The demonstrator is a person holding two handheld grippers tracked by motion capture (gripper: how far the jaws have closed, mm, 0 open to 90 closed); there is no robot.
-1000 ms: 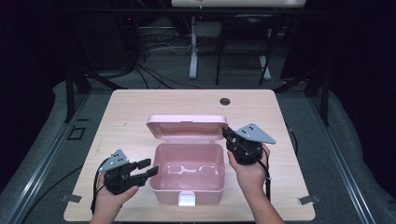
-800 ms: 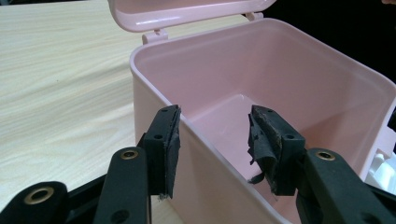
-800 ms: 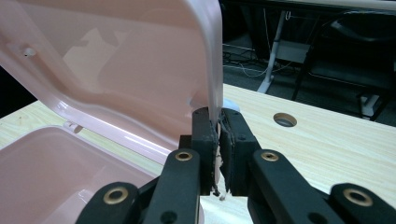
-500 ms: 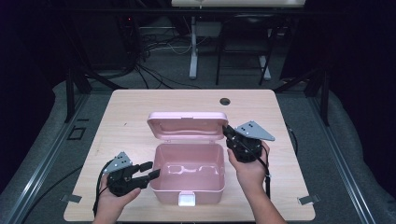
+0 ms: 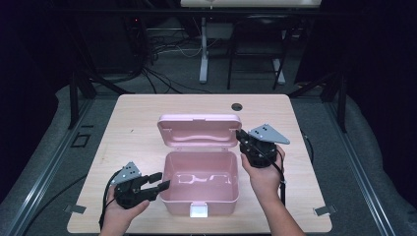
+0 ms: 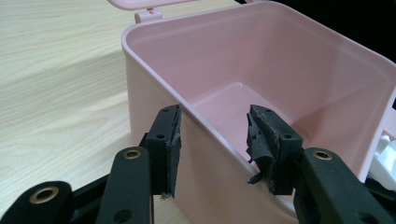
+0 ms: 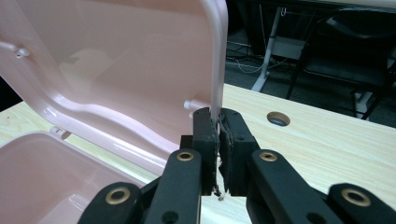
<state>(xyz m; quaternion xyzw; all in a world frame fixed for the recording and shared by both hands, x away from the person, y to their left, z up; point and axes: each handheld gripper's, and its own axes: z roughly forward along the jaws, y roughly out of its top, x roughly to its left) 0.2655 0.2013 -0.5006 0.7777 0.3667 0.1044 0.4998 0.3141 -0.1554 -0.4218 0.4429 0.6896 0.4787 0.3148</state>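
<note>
A pink plastic box [image 5: 236, 183] stands on the table with its lid [image 5: 199, 129] swung up at the back. Its inside looks empty. My left gripper [image 5: 161, 180] is open at the box's left front. In the left gripper view it [image 6: 215, 135] straddles the box's wall [image 6: 201, 121], one jaw outside and one inside, and neither pad is pressed to it. My right gripper [image 5: 241, 135] is shut on the lid's right edge. The right gripper view shows it [image 7: 217, 126] pinching the thin rim of the lid [image 7: 116, 60] above the box's body [image 7: 28, 154].
The box has a white latch [image 5: 198, 210] at its front. The wooden table [image 5: 142, 113] has a round cable hole [image 5: 237, 106] near its far edge. Dark floor, cables and desk legs [image 5: 203, 54] lie beyond the table.
My left gripper has shifted slightly right, bringing its jaws over the box's left wall. My right gripper has kept hold of the lid, which stands a touch higher.
</note>
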